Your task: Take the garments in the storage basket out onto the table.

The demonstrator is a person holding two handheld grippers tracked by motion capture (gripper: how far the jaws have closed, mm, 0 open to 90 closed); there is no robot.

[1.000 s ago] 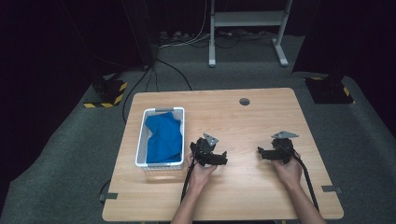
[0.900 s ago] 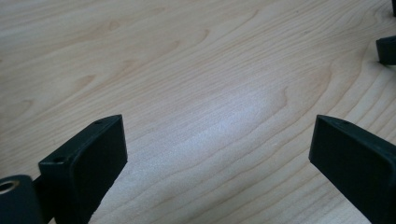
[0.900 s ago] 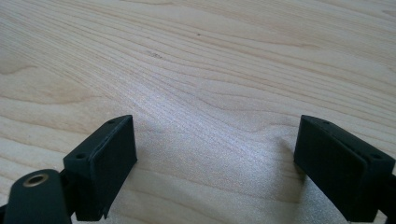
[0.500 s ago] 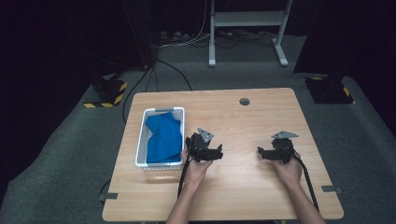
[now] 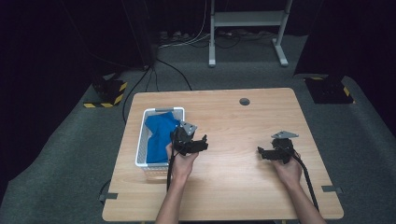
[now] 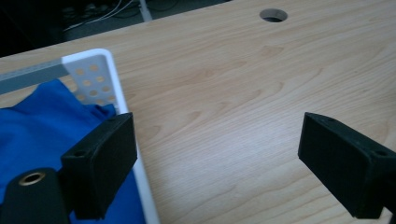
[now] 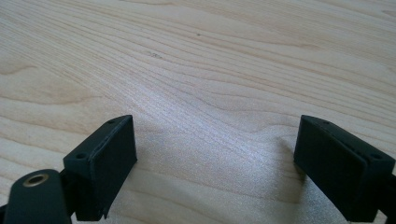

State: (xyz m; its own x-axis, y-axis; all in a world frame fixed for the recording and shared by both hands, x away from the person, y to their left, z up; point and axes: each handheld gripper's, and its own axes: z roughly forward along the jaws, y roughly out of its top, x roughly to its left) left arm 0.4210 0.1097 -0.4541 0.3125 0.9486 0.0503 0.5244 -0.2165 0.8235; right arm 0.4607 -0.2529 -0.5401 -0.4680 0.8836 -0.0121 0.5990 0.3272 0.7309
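No legible text, label or number anywhere.

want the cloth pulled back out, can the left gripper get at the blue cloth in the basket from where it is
Probably yes. The left gripper is beside the white basket, jaws apart with nothing between them, having just narrowed slightly. The blue cloth lies uncovered in the open top.
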